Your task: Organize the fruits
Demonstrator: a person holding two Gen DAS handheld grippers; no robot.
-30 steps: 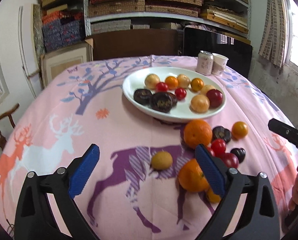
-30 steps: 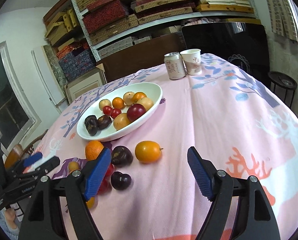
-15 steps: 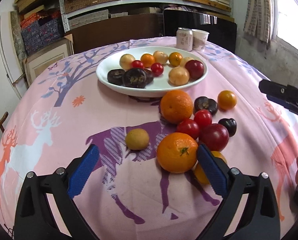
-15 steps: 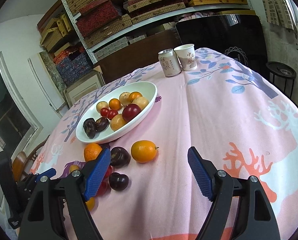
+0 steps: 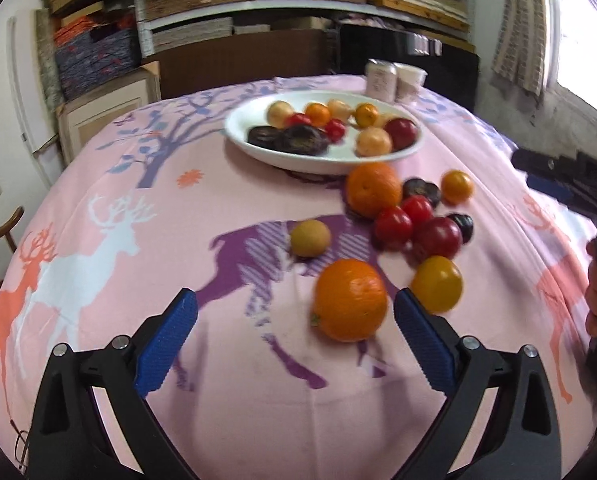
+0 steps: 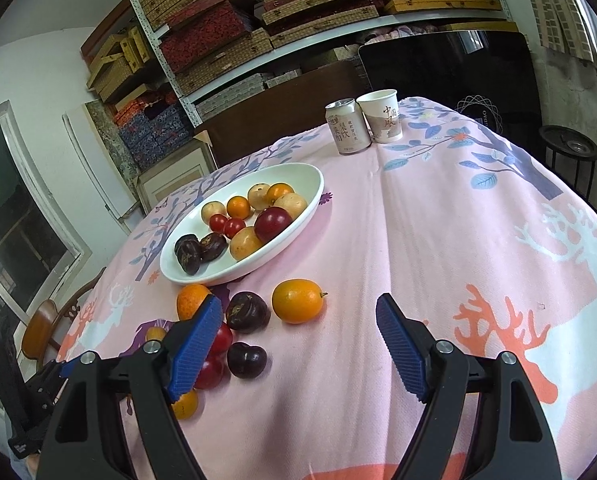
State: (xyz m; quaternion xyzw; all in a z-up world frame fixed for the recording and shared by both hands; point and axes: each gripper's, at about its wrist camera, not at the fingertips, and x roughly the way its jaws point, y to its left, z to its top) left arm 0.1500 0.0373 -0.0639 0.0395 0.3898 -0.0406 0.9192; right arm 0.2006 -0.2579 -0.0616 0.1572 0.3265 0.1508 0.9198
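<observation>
While the left gripper (image 5: 296,336) hangs over the pink tablecloth with printed deer (image 5: 138,184), its blue-padded jaws stand wide apart and hold nothing. The nearest large round orange (image 5: 350,300) lies between them, closer to the right pad, with no contact that I can see. Further along sits a small tan round fruit (image 5: 310,237), and beyond it the white oval plate (image 5: 318,162), already carrying several small fruits. To the right of the orange lies the loose heap — a second orange (image 5: 373,189), red tomatoes (image 5: 393,227), dark plums (image 5: 421,191) and a yellow-orange round fruit (image 5: 436,283).

The right gripper (image 6: 298,344) is also wide open and empty, above bare cloth; an oval orange kumquat (image 6: 298,301) lies just ahead of it.

I judge the step to be the approach for picking the nearest orange. The next move asks to centre the jaws on it, come lower, then close gently — a round fruit may roll away.
</observation>
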